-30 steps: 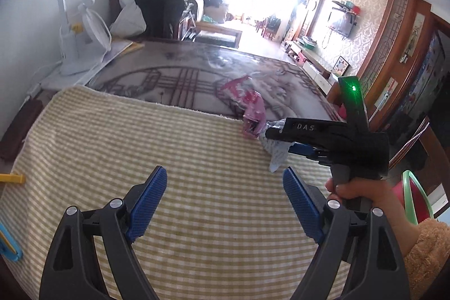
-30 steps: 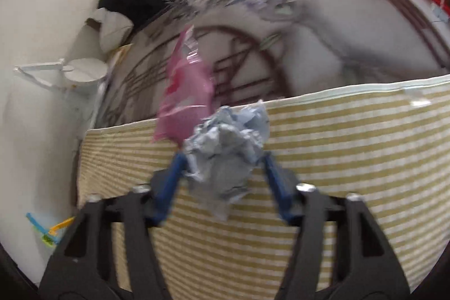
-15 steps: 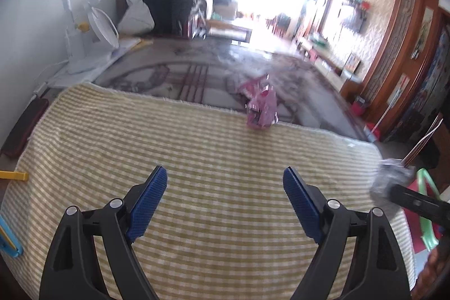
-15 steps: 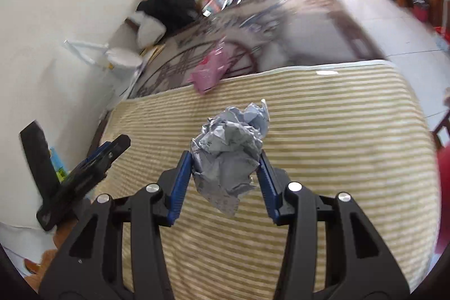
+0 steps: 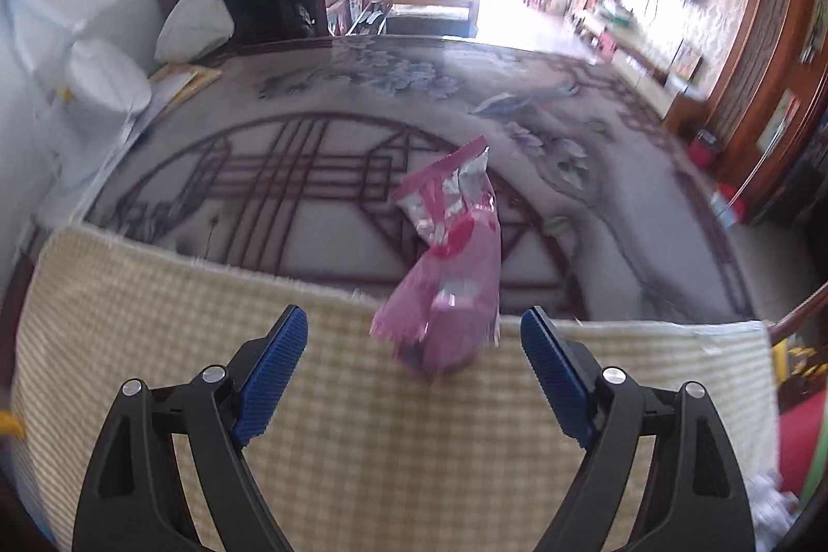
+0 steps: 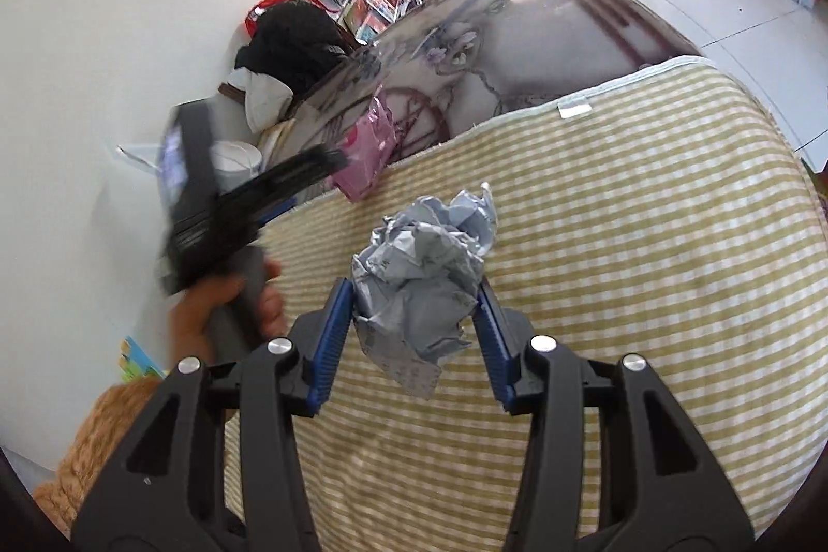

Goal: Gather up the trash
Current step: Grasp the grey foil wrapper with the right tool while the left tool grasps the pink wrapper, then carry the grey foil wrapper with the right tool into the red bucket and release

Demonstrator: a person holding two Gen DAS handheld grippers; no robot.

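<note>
Right wrist: right gripper clamps crumpled paper; left gripper gapes wide, pink wrapper at 12 o'clock.

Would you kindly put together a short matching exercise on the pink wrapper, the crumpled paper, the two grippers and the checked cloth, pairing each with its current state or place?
Things:
1. pink wrapper
2. crumpled paper
3. left gripper
4. checked cloth

States or places:
A. covers the near part of the table
B. clamped between the blue pads of the right gripper
C. jaws wide, nothing between the pads
D. stands at the cloth's far edge, ungripped

Pairs: 1-D, 2-B, 3-C, 4-A
</note>
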